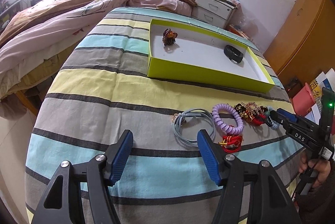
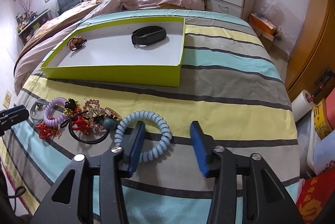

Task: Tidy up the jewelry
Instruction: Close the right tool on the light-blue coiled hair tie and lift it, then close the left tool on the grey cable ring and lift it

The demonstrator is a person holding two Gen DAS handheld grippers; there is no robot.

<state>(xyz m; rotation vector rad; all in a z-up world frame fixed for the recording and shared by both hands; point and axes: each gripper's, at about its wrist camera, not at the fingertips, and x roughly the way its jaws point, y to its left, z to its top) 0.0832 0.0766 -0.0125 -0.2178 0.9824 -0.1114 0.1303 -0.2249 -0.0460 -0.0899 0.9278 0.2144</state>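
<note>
My right claw [image 2: 167,134], half open, straddles the pale-blue coil tie's [image 2: 156,147] right arc, gripping nothing; my left claw [image 1: 165,143] gapes empty.

A shallow lime-green box [image 2: 113,74] with a white inside is set open on the striped cloth. Inside it, a beaded brown hair tie [image 2: 75,43] is seen near one end and a black wristband [image 2: 149,35] near the other, well apart. In front of the box, a row of pieces is laid out: a grey cord loop [image 1: 193,127], a lilac coil tie [image 1: 228,120], red knotted cords [image 1: 231,141], a tangle of sparkly clips [image 2: 94,114] and a pale blue coil tie [image 2: 144,136].
</note>
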